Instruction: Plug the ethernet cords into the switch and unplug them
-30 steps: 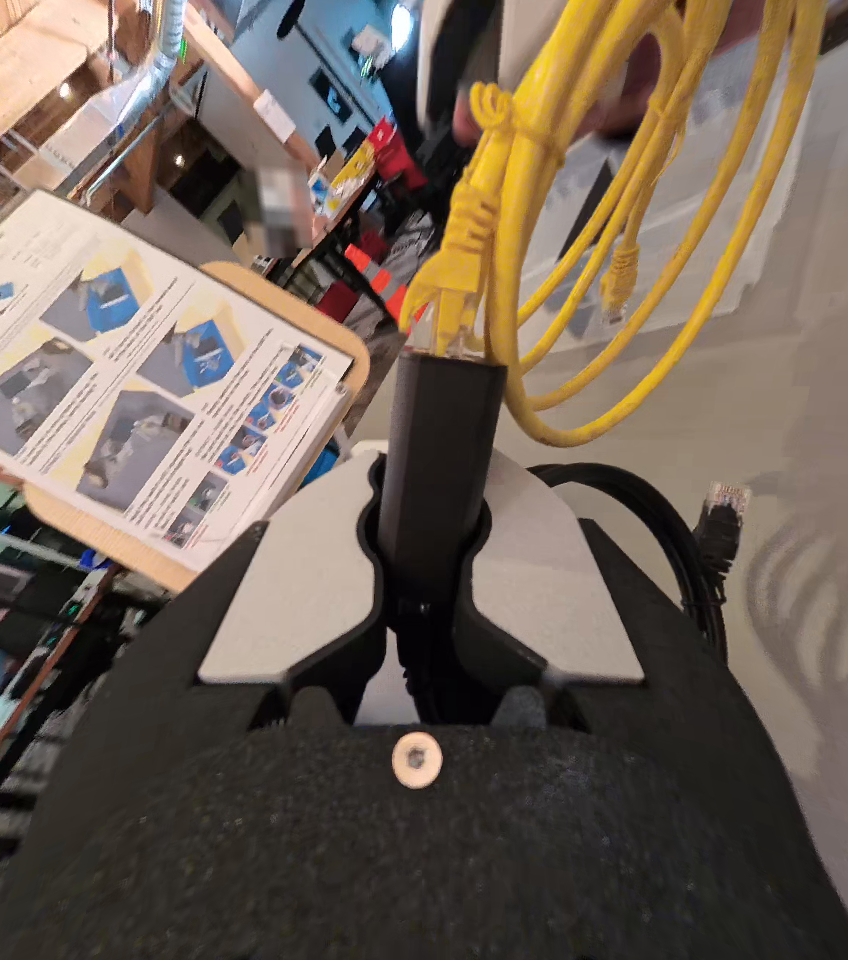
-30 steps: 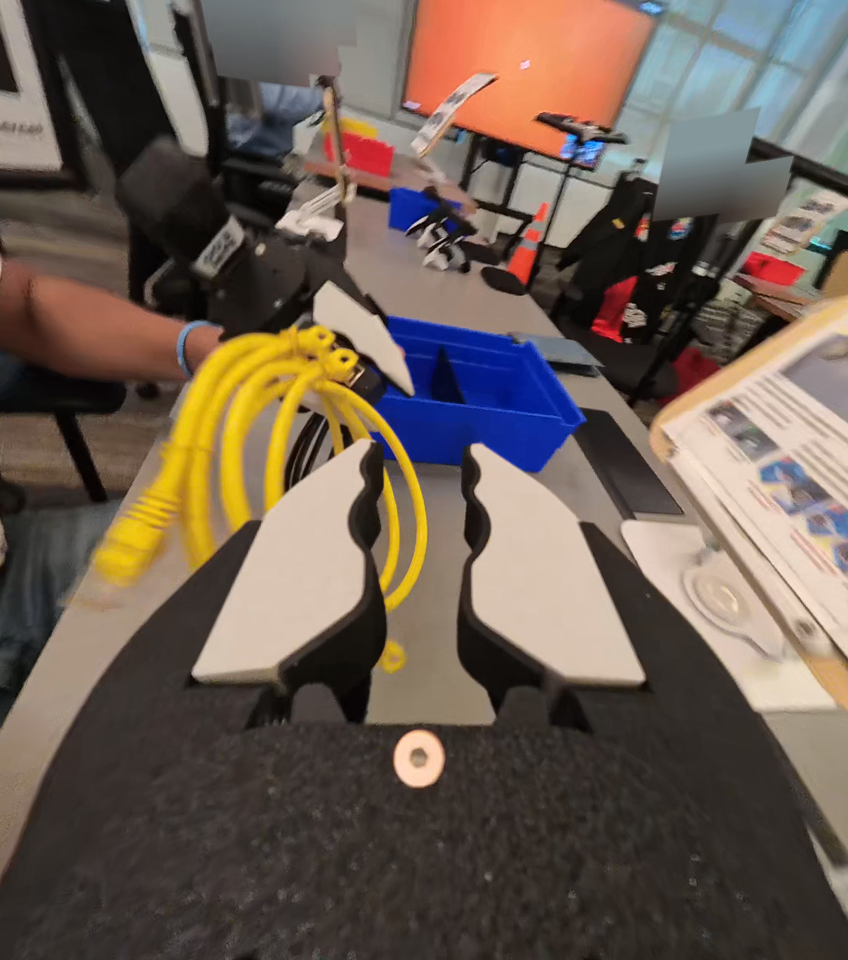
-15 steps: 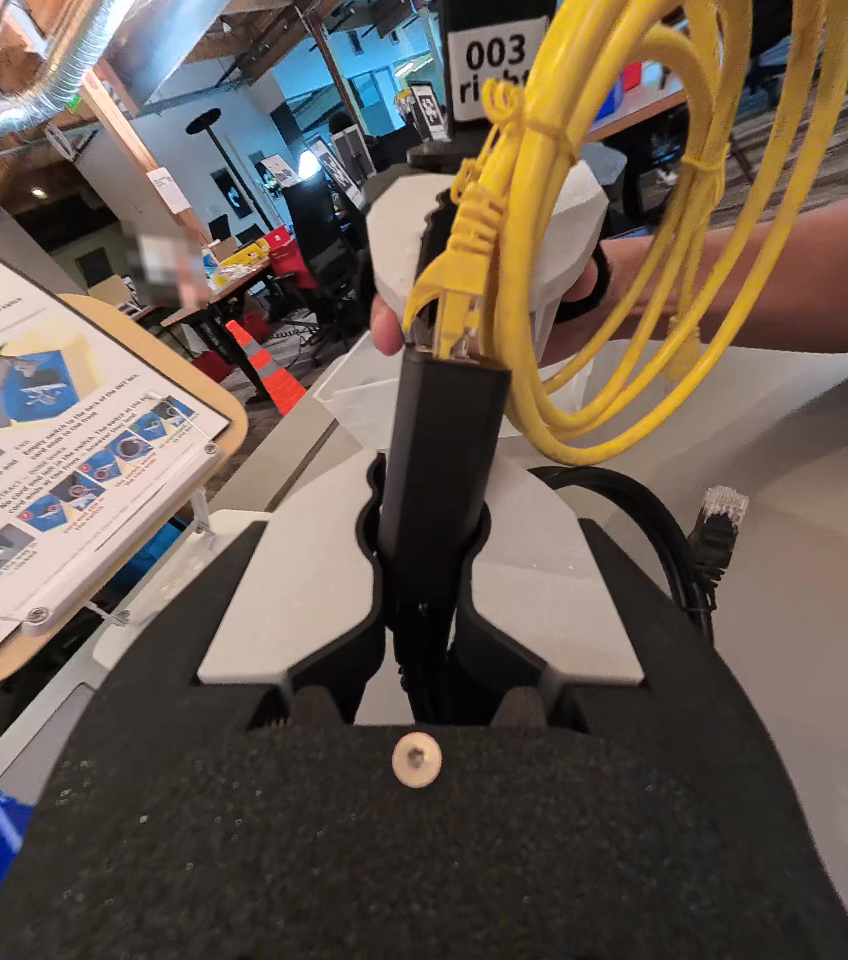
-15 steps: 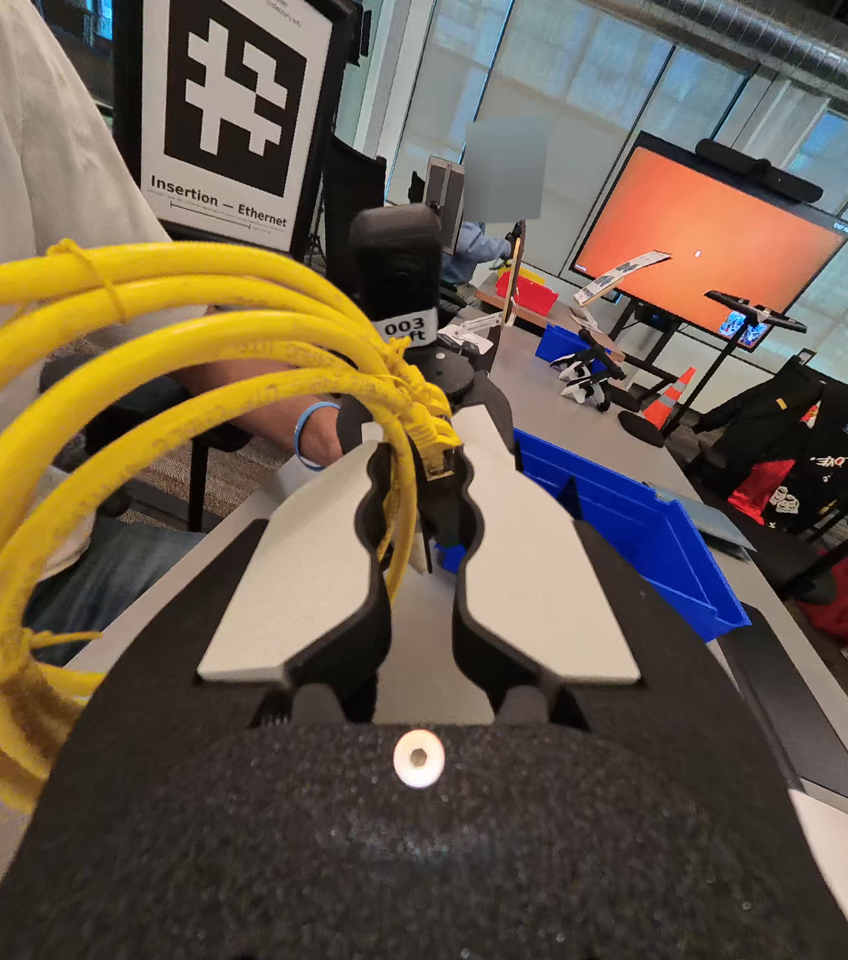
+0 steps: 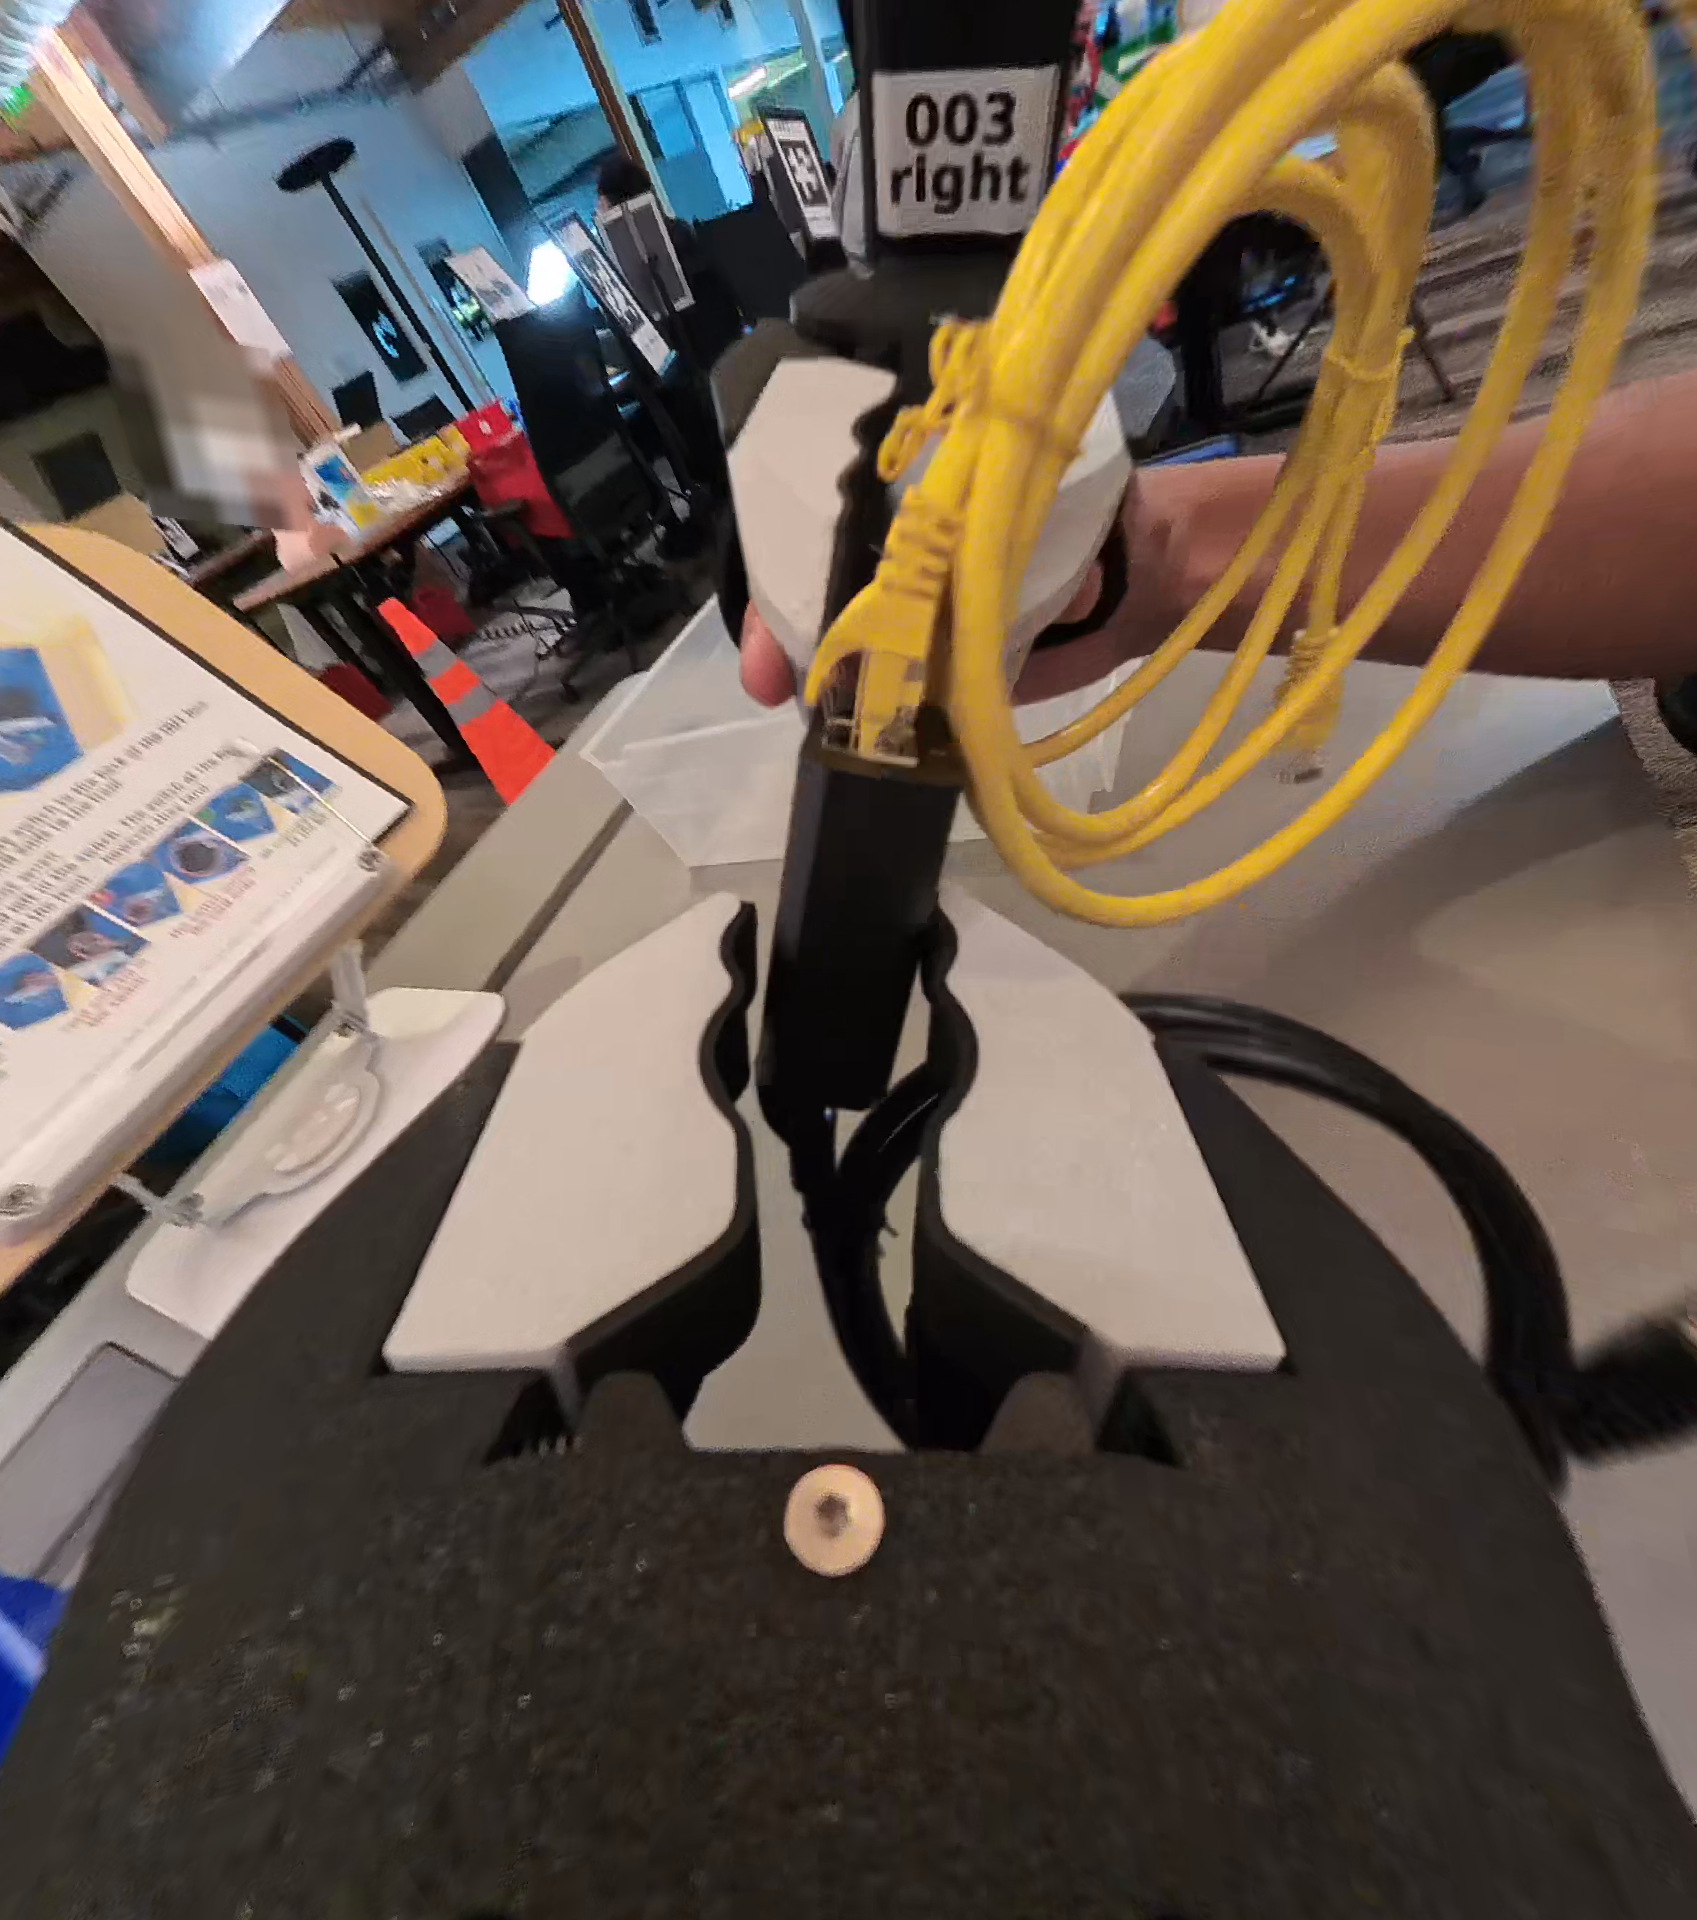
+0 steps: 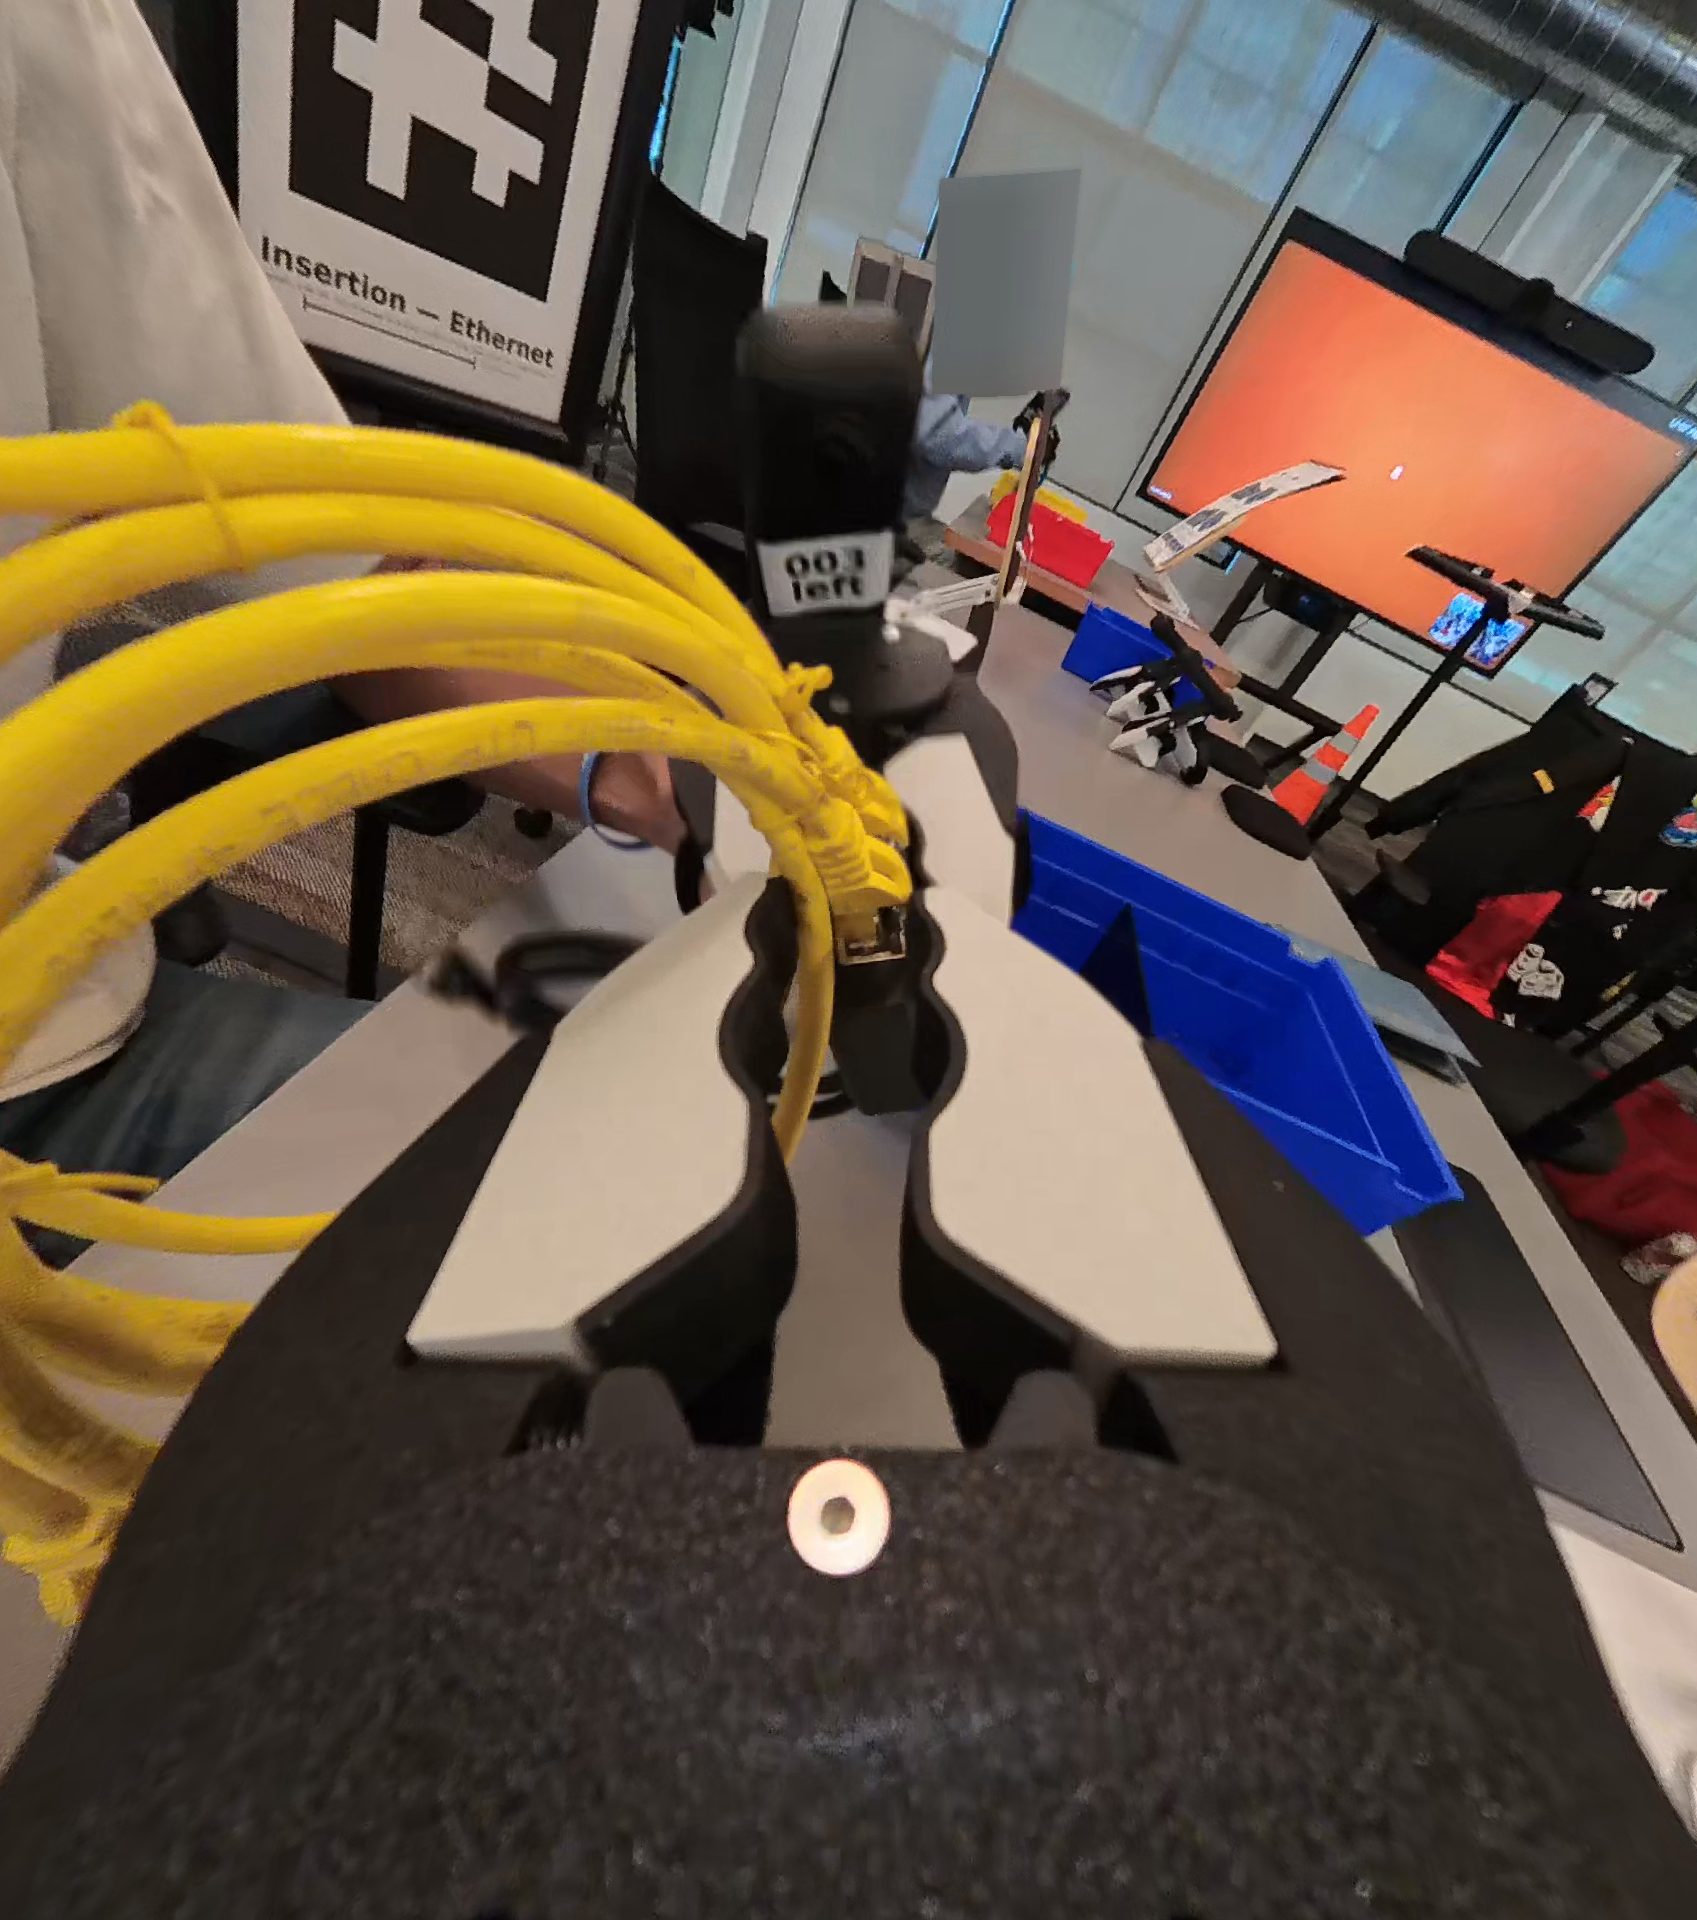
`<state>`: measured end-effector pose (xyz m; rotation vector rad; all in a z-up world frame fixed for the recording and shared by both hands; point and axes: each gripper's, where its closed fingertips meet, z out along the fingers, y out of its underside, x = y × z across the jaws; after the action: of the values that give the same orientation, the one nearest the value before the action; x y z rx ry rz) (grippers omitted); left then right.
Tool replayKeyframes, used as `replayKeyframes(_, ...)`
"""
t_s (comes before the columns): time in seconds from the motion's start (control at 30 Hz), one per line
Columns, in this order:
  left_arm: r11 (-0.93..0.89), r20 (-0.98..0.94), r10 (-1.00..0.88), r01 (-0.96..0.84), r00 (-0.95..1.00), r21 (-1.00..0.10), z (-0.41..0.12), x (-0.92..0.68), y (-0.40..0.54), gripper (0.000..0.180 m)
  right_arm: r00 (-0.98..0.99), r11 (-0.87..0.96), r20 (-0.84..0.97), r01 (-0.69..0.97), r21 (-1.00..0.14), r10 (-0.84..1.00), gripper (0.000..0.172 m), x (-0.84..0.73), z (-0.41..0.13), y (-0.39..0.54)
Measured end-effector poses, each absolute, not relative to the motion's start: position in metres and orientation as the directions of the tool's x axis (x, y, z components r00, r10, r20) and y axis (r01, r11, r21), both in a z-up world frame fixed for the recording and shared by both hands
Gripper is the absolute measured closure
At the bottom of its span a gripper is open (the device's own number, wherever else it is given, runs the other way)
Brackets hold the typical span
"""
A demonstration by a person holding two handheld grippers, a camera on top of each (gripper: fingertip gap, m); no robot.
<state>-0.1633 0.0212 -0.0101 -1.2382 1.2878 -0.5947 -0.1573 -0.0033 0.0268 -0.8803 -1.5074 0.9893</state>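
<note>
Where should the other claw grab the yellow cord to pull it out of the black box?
Probably by the yellow plug, the stiff ribbed piece right where it enters the switch held in the left claw. Come straight at the switch's open end, one finger on each flat side. The looped cord is floppy and tied in a bundle, so pulling there would only bend it.

Grey counter (image 6: 1166, 727) runs back to big windows (image 6: 1187, 135) w/ daylight. Orange screen (image 6: 1426, 436) on stand, traffic cone (image 6: 1327, 764) on carpet, exposed duct (image 6: 1592, 73) overhead, wood beam (image 5: 111, 145) opposite side.
</note>
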Motion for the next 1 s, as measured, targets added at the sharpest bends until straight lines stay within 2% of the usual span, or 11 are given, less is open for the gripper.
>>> replayKeyframes(0.23, 0.466, -0.6, -0.767, -0.446, 0.228, -0.764, -0.019, -0.16, 0.017, 0.155, -0.188, 0.396, 0.379, 0.058, -0.916, 0.906, 0.152, -0.17, 0.014, -0.012)
replayKeyframes(0.33, 0.482, -0.634, -0.745, -0.49, 0.207, -0.726, -0.02, -0.161, 0.017, 0.155, -0.196, 0.419, 0.397, 0.081, -0.905, 0.896, 0.15, -0.169, 0.012, -0.015)
replayKeyframes(0.43, 0.537, -0.684, -0.694, -0.469, 0.227, -0.701, -0.008, -0.162, 0.015, 0.156, -0.188, 0.428, 0.406, 0.093, -0.899, 0.894, 0.145, -0.162, 0.014, -0.016)
replayKeyframes(0.47, 0.549, -0.687, -0.691, -0.454, 0.225, -0.702, -0.005, -0.162, 0.012, 0.155, -0.189, 0.43, 0.408, 0.098, -0.897, 0.893, 0.137, -0.156, 0.015, -0.015)
replayKeyframes(0.53, 0.559, -0.67, -0.705, -0.399, 0.231, -0.727, 0.003, -0.162, 0.006, 0.155, -0.15, 0.406, 0.391, 0.088, -0.91, 0.908, 0.133, -0.145, 0.023, -0.006)
replayKeyframes(0.57, 0.564, -0.656, -0.72, -0.36, 0.226, -0.743, 0.006, -0.161, 0.002, 0.156, -0.131, 0.413, 0.402, 0.069, -0.908, 0.906, 0.136, -0.14, 0.028, -0.004)
replayKeyframes(0.67, 0.58, -0.627, -0.751, -0.246, 0.209, -0.776, 0.015, -0.157, -0.009, 0.156, -0.083, 0.524, 0.524, -0.023, -0.852, 0.848, 0.158, -0.139, 0.049, -0.015)
replayKeyframes(0.87, 0.585, -0.614, -0.768, -0.188, 0.185, -0.789, 0.018, -0.156, -0.016, 0.156, -0.112, 0.623, 0.616, 0.042, -0.781, 0.78, 0.152, -0.162, 0.049, -0.038)
replayKeyframes(1.0, 0.598, -0.625, -0.766, -0.191, 0.149, -0.779, 0.014, -0.15, -0.023, 0.156, -0.141, 0.617, 0.605, 0.067, -0.784, 0.784, 0.153, -0.164, 0.042, -0.04)
